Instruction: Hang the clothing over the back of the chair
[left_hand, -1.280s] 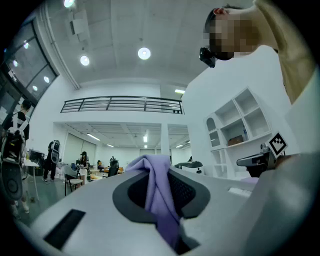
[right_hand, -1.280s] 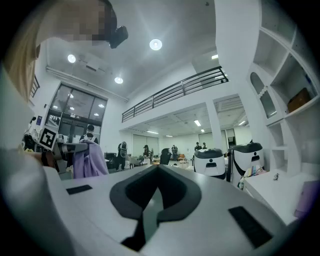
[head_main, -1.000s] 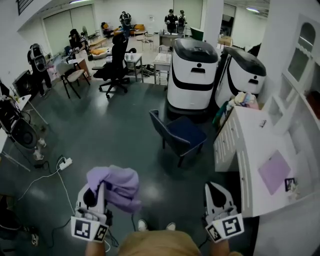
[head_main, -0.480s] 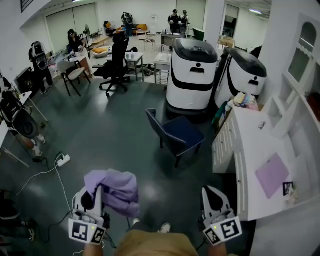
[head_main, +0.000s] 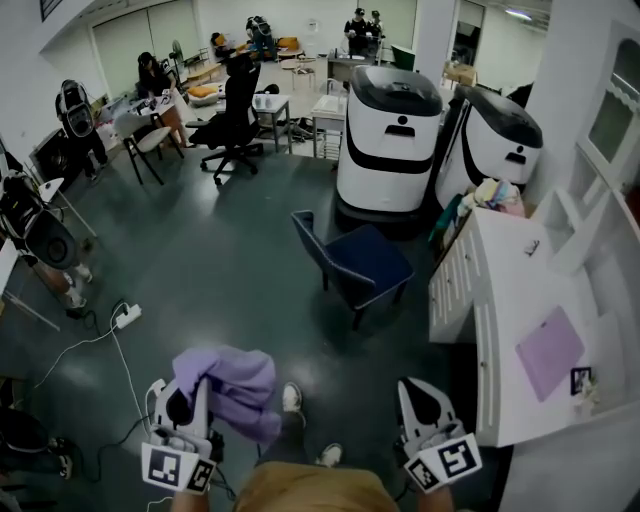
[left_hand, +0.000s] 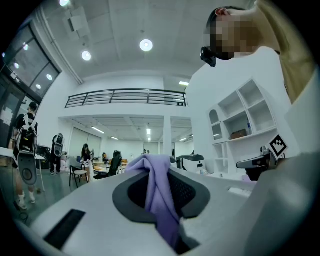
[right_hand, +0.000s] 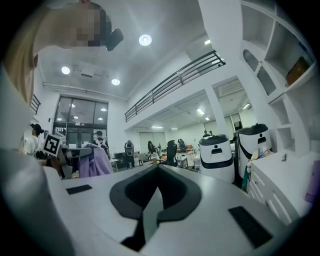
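A lilac piece of clothing (head_main: 238, 384) hangs bunched from my left gripper (head_main: 192, 388), which is shut on it at the bottom left of the head view. In the left gripper view the lilac cloth (left_hand: 161, 192) runs between the pads and droops forward over them. My right gripper (head_main: 419, 392) is at the bottom right, shut with nothing in it; its pads (right_hand: 172, 192) meet in the right gripper view. The dark blue chair (head_main: 357, 262) stands on the floor ahead, between the two grippers and well beyond them, its back (head_main: 310, 238) to the left.
Two white robots (head_main: 390, 130) (head_main: 500, 135) stand behind the chair. A white cabinet (head_main: 520, 300) lines the right side, with a pile of clothes (head_main: 490, 195) at its far end. A power strip and cable (head_main: 128, 318) lie on the floor at left. People and office chairs fill the far room.
Both grippers have sunk a little, and the clothing is still held in the left one. The person's foot has stepped forward between the grippers.
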